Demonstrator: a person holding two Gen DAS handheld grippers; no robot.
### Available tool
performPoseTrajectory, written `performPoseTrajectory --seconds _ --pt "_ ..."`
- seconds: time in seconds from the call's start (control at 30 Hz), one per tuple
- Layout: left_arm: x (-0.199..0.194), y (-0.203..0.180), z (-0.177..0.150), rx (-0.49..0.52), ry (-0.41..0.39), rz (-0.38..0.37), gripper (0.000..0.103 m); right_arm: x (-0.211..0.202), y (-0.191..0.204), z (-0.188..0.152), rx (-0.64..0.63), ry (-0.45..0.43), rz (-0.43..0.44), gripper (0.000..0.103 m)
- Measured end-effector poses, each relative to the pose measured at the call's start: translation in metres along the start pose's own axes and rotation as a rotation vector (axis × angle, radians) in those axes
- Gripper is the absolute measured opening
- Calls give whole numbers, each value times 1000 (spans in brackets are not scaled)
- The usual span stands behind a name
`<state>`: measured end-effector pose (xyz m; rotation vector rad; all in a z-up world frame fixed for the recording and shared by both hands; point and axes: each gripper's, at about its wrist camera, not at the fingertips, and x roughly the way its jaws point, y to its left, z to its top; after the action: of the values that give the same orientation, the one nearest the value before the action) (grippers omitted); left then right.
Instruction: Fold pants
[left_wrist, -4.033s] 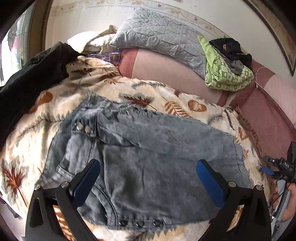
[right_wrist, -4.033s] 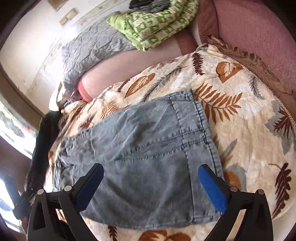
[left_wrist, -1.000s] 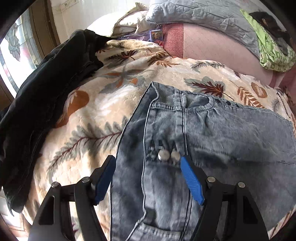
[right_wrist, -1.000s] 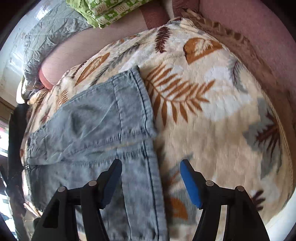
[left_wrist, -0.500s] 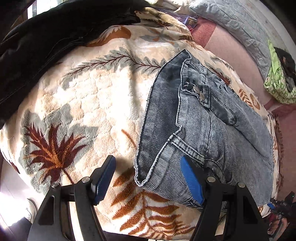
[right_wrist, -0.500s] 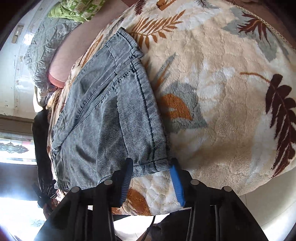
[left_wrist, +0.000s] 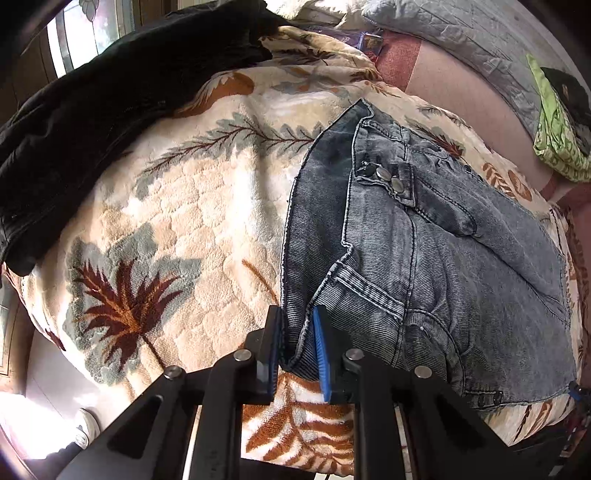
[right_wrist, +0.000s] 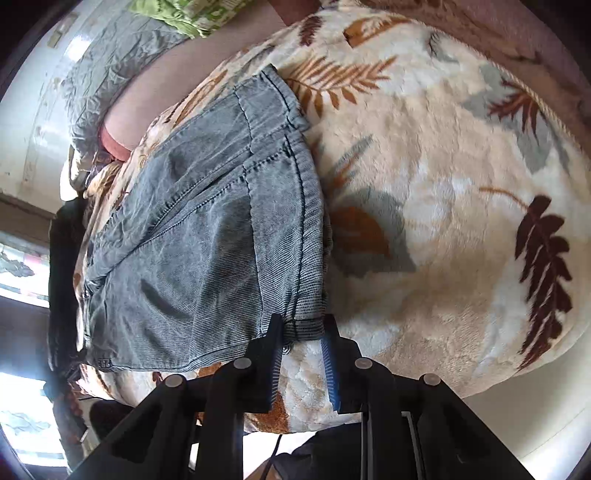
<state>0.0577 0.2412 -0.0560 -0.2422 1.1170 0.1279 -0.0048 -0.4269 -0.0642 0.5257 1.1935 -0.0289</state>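
Note:
Grey-blue denim pants (left_wrist: 424, 236) lie folded on a cream leaf-print blanket (left_wrist: 184, 229). In the left wrist view my left gripper (left_wrist: 297, 338) is shut on the near waistband corner of the pants, below two metal buttons (left_wrist: 388, 177). In the right wrist view the pants (right_wrist: 207, 236) stretch away to the left, and my right gripper (right_wrist: 303, 332) is shut on their near hem corner at the blanket's front edge.
A black jacket (left_wrist: 92, 96) lies along the blanket's left side. A grey quilted pillow (left_wrist: 461, 40) and a green patterned cloth (left_wrist: 557, 144) rest on the pink sofa back (left_wrist: 454, 92). The blanket (right_wrist: 443, 206) extends right of the pants. The blanket's front edge drops off just below both grippers.
Both grippers have gone from open above the pants to the near edge. The left has closed on the waistband corner, the right on the hem corner.

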Motion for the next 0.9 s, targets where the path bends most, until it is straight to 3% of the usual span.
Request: performPoseTrajectory --seconds 0.17,0.27,0.33,0.43,0.5,0.53,0.63,0.7,0.8,0.9 --pt "-35 -10 0 29 -44 -5 15 -28 11 2 -103 -34 -60 21" --pt "-41 -12 -7 40 -39 16 11 -9 2 -3 -95 28 -95 22" --pt "-31 -10 -13 46 -8 54 11 15 -15 -8 -33 84 -90 28" --pt "-16 1 -19 30 30 78 12 9 -23 -10 21 45 -44 34" --pt "-27 2 -20 29 0 74 12 -10 -18 -9 3 -19 -92 51" --pt "-35 0 -20 32 -29 78 12 -21 -14 -9 -13 -60 -115 51" --pt "-62 -16 -17 67 -120 61 25 -52 0 -3 -22 -160 -78 53" --pt "-69 -35 -17 105 -165 52 50 -58 14 2 -46 -174 8 65" --pt "-69 -65 -21 153 -194 13 50 -37 38 7 -70 -137 112 67" --pt "-51 -89 -26 176 -178 -30 50 1 47 2 -91 -72 91 67"
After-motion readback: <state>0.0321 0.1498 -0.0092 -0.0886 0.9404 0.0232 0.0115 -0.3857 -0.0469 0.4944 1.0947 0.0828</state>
